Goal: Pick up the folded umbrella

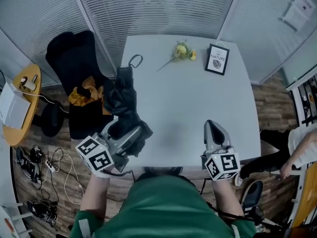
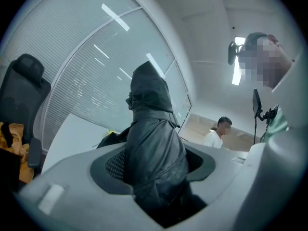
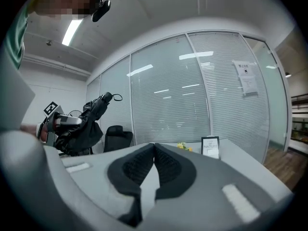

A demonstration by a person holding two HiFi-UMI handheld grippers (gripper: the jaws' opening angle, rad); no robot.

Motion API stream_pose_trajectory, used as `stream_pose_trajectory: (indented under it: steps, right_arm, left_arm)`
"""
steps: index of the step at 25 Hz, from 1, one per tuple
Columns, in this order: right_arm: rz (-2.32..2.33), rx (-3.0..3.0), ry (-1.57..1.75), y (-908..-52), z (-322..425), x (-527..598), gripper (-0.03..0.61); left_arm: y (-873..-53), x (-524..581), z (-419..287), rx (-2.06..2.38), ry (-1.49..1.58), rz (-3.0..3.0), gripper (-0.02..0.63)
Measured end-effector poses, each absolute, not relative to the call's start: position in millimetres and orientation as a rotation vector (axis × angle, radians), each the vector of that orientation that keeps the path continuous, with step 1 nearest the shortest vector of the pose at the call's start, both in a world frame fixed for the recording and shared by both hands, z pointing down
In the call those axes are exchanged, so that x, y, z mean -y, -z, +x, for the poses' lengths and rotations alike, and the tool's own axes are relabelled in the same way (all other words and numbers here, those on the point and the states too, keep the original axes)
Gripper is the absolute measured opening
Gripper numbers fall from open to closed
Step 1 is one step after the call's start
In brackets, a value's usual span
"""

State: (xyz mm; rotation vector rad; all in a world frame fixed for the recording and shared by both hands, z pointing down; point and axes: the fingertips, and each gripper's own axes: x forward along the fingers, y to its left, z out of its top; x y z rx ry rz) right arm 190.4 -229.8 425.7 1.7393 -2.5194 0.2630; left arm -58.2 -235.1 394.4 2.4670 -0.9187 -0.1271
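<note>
1. The left tool (image 1: 130, 135) was clamped on the umbrella (image 1: 124, 95), its jaws standing wide around the black bundle. The umbrella was in the air by the left edge of the worktop (image 1: 183, 108), loop end pointing away from the person.
2. The right tool (image 1: 214, 130) had its jaws together with nothing between them, over the worktop's near edge.
3. The chair (image 1: 74, 58) held an orange cloth (image 1: 84, 94) on its seat.
4. Only the head view showed the side table (image 1: 25, 103) and the cables (image 1: 59, 167) on the floor.
5. Only the left gripper view showed the left tool (image 2: 154, 160) gripping the umbrella (image 2: 154, 129) up close, and a person in white (image 2: 216, 131) far behind.
6. Only the right gripper view showed the closed right tool (image 3: 154, 150) head-on, the umbrella (image 3: 79, 124) from the side, clear of the worktop, and the flowers (image 3: 183, 147) and frame (image 3: 210, 147) upright beyond the jaws.
</note>
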Motion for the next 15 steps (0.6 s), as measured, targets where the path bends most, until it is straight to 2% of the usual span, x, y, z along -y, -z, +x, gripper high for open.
stream_pose_trajectory:
  steps: [15]
  right_arm:
    - [1.721,2.547,-0.231,-422.8,192.0,235.9,0.003]
  left_arm:
    - [-313.1,221.2,-47.6,0.86,0.374,2.642,0.281]
